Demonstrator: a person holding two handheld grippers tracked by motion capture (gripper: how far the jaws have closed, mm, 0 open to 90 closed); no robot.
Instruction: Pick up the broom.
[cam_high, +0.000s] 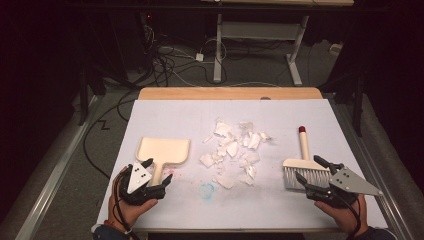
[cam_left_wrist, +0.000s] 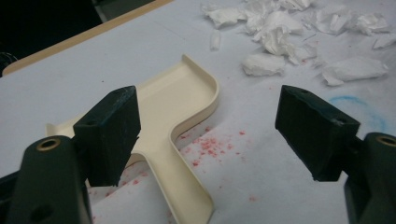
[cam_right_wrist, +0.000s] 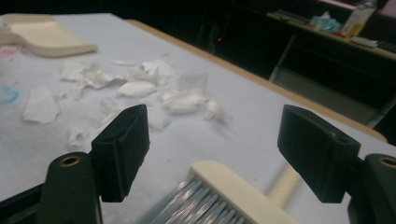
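Note:
A cream dustpan (cam_high: 163, 149) lies flat on the left of the white mat, its handle pointing toward the person. My left gripper (cam_high: 159, 172) stands open over that handle, and the pads do not press on it. In the left gripper view the dustpan (cam_left_wrist: 177, 98) runs between the open jaws of the left gripper (cam_left_wrist: 210, 107). A hand brush (cam_high: 304, 169) with grey bristles and a red-tipped handle lies at the right. My right gripper (cam_high: 310, 168) is open just above the brush head (cam_right_wrist: 229, 196), with the jaws of the right gripper (cam_right_wrist: 215, 126) standing wide on either side of it.
Several torn white paper scraps (cam_high: 232, 147) are scattered in the middle of the mat (cam_high: 175, 112), between dustpan and brush. A blue scribble (cam_high: 207, 190) and red specks (cam_left_wrist: 210, 144) mark the mat near the dustpan handle. Beyond the wooden table edge (cam_high: 230, 93) are cables and desk legs.

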